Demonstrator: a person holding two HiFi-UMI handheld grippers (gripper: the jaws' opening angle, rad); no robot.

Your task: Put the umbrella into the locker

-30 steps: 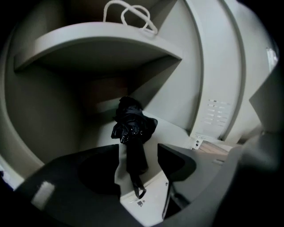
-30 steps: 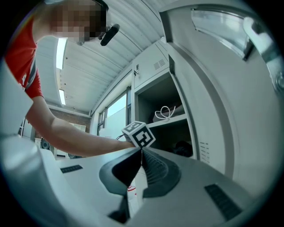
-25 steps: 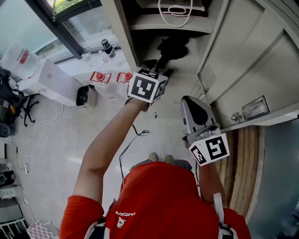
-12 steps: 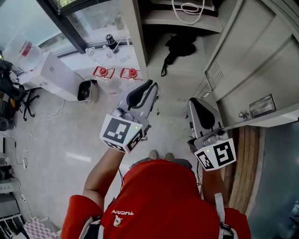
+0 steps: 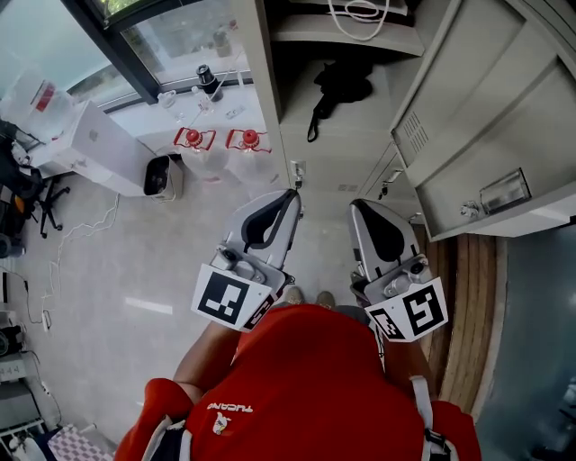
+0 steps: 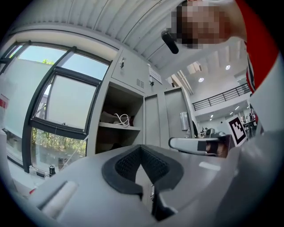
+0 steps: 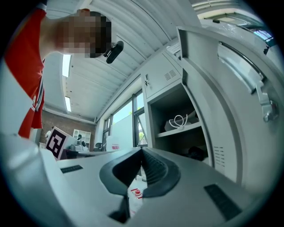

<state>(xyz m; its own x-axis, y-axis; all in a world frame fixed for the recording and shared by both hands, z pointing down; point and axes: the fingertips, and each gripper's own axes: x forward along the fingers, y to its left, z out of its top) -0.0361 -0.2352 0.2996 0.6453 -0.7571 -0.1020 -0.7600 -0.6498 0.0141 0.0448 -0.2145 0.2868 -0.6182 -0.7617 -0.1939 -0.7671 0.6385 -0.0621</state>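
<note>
Pale glossy floor [image 5: 117, 261] of speckled tile, with a dark-framed window [image 5: 171, 36] at upper left of the head view.

- Locker [image 5: 259, 81]: grey painted sheet metal, flat-sided, top centre. Its door [image 5: 468, 117] hangs wide open at right, with vent slots and a glinting latch.
- Umbrella [image 5: 340, 83]: black, folded, soft crumpled fabric. It lies inside the locker on the lower shelf [image 5: 360, 135], with a thin strap [image 5: 313, 126] trailing toward the front edge.
- Cable [image 5: 360, 13]: white, looped, on the upper shelf [image 5: 333, 40].
- Left tongs [image 5: 290, 196]: smooth grey shell with black ribbed pads, pressed together on nothing, well short of the locker.
- Right tongs [image 5: 358, 207]: same build, pads likewise meeting with nothing between them, just beside the left pair.
- Bottles [image 5: 192, 138]: two, clear and red-capped, on the floor under the window.

Hazards, as judged: the limp strap near the shelf lip could get pinched if the door swings shut. The slack fabric could slide forward if the shelf is jolted. The wide-open door is easily knocked by a passing elbow.
</note>
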